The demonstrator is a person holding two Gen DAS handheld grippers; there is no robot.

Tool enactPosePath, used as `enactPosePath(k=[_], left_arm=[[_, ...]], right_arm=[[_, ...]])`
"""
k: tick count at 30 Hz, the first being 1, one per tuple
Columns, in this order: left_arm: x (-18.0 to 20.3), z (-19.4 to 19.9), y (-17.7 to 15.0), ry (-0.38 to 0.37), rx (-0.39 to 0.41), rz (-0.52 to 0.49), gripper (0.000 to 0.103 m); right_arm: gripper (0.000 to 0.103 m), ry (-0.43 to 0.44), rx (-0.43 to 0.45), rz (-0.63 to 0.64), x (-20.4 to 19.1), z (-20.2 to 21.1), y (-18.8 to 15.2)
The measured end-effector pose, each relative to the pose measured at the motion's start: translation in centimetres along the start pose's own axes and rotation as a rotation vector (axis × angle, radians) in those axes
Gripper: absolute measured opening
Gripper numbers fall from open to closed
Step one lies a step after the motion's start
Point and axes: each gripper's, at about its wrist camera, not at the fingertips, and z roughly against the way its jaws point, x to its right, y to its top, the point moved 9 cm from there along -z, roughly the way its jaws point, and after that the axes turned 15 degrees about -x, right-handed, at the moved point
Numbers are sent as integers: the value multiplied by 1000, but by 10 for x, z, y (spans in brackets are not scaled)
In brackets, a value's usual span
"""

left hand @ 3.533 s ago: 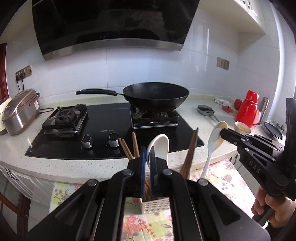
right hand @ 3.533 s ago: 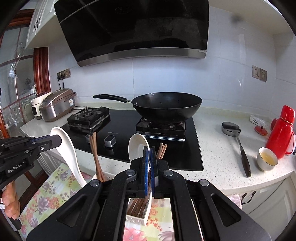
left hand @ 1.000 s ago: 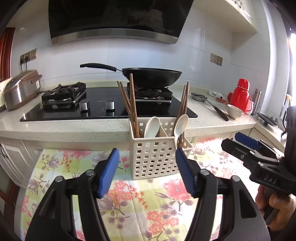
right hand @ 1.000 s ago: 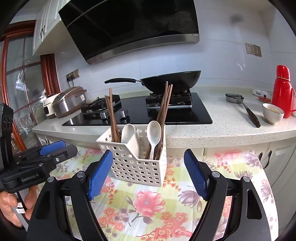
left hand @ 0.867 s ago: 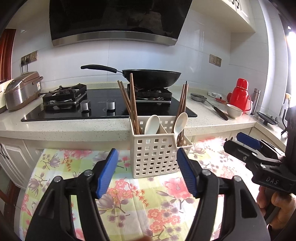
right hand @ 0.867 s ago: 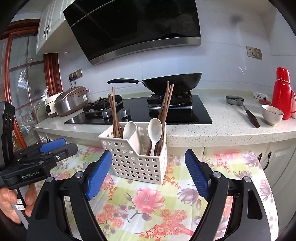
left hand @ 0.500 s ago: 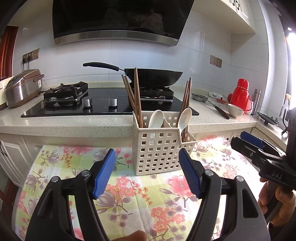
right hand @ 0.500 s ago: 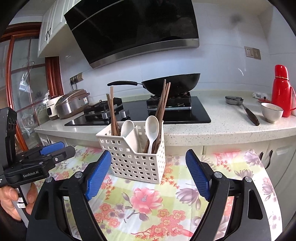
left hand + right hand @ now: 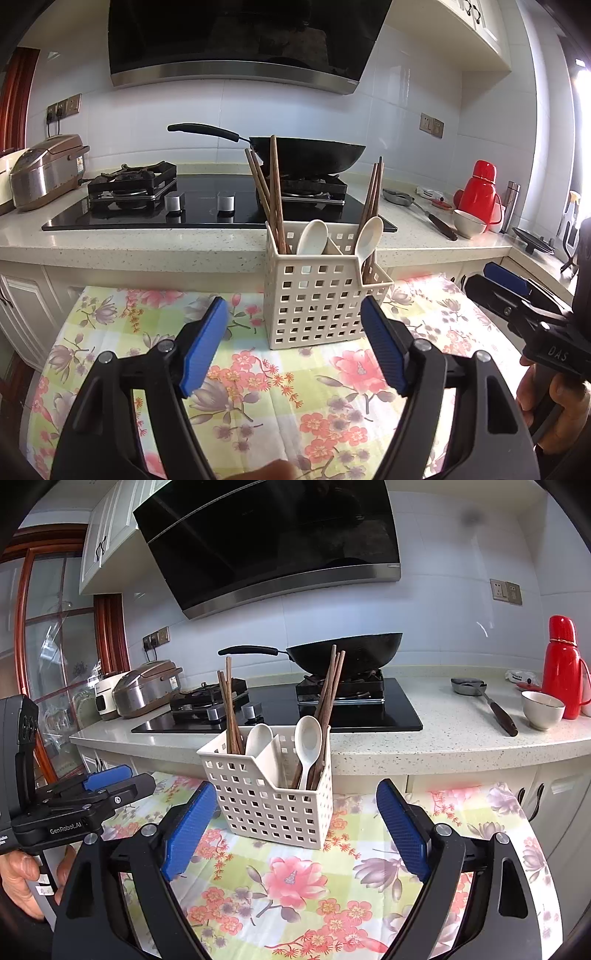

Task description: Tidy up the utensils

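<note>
White perforated caddy (image 9: pixel 317 295) stands upright on floral cloth (image 9: pixel 258 387), dead centre of the left wrist view, at 12 o'clock from the left gripper (image 9: pixel 295 339). Divider splits it in two: each side holds brown chopsticks (image 9: pixel 273 192) leaning outward plus a white spoon (image 9: pixel 312 236), bowl up (handles down so they stand sorted). Second spoon (image 9: pixel 369 236) and second chopstick bunch (image 9: pixel 373 192) are in the right compartment. Looks finished; nothing loose on the cloth.

Left gripper's jaws are opening, nothing between them, caddy beyond the tips. Right gripper (image 9: pixel 295 827) likewise opening, empty, caddy at 12 o'clock. Both are apart from the caddy, probably released. Counter (image 9: pixel 129 243), wok (image 9: pixel 306 155), red thermos (image 9: pixel 480 188) at 2 o'clock behind.
</note>
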Motion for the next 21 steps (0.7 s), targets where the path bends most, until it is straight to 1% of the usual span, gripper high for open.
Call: enactPosePath(k=[21], left_arm=[[0,1,1,-1,6,-2,74]], right_arm=[[84,3,3,13,-3,2,0]])
